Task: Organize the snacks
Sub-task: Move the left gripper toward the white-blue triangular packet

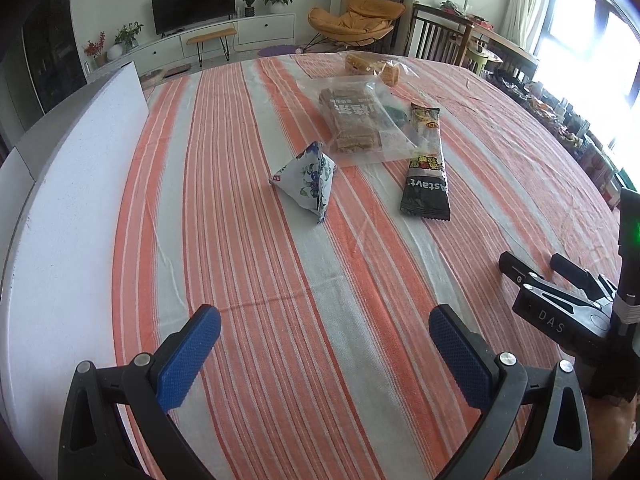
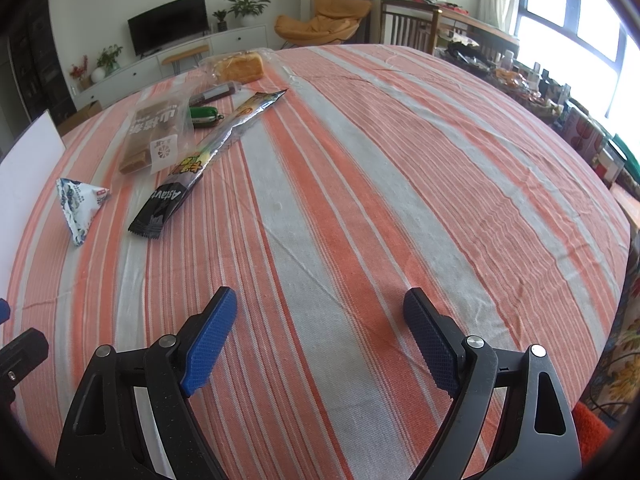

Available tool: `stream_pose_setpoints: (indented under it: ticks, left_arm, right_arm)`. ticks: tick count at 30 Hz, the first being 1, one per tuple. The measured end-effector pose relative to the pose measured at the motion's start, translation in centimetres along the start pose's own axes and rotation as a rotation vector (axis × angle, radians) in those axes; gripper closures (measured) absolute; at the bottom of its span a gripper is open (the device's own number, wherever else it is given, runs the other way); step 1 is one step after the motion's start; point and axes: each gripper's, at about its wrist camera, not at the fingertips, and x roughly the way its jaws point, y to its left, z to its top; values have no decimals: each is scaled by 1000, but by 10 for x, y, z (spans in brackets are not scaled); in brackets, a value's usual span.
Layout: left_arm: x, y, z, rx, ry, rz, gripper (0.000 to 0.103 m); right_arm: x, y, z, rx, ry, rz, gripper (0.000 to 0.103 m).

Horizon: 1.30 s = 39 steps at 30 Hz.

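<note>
left gripper (image 1: 325, 334) gaped wide, empty, low over striped cloth (image 1: 280, 280) | right gripper (image 2: 320, 316) likewise wide, empty, apparently poised before any pick | snacks ahead, untouched: triangular pouch (image 1: 306, 178) nearest, black bar (image 1: 426, 164) overlapping clear bag (image 1: 356, 120)

Triangular pouch (image 1: 306, 178) lies left of long packet (image 1: 426, 164).

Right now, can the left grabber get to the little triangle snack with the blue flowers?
Probably yes. The left gripper is open, and only bare striped tablecloth lies between it and the triangle snack, which sits apart from the other packets.
</note>
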Motion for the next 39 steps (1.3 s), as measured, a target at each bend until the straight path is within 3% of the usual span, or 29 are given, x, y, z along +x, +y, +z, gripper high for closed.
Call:
stream_pose_setpoints:
  ticks: [6, 11, 15, 17, 19, 22, 29, 30, 31, 32, 39]
  left_arm:
    - [6, 9, 21, 3, 22, 43, 0]
    - [41, 6, 50, -56, 14, 54, 1]
    - [77, -5, 75, -19, 24, 95, 3]
    - [88, -5, 80, -20, 29, 100, 15]
    - [93, -3, 82, -30, 32, 80, 48]
    - [86, -1, 80, -14, 4, 61, 80]
    - [42, 7, 52, -30, -64, 38, 82]
    - [35, 7, 46, -30, -65, 33, 85]
    - [29, 7, 41, -29, -65, 26, 99]
    - [23, 6, 35, -26, -60, 17, 103]
    - [-10, -2, 2, 4, -94, -4, 103]
  right_arm:
    - [0, 0, 0, 0, 0, 0, 15]
    - [0, 0, 0, 0, 0, 0, 15]
    - [0, 0, 0, -1, 0, 0, 14]
    - [0, 0, 0, -1, 0, 0, 14]
    - [0, 0, 0, -1, 0, 0, 14]
    - [0, 0, 0, -1, 0, 0, 14]
    - [1, 2, -1, -5, 3, 2, 13]
    - [1, 2, -1, -5, 3, 2, 13]
    - [1, 3, -1, -5, 3, 2, 13]
    - [1, 2, 0, -5, 3, 2, 13]
    - [1, 2, 0, -5, 3, 2, 13]
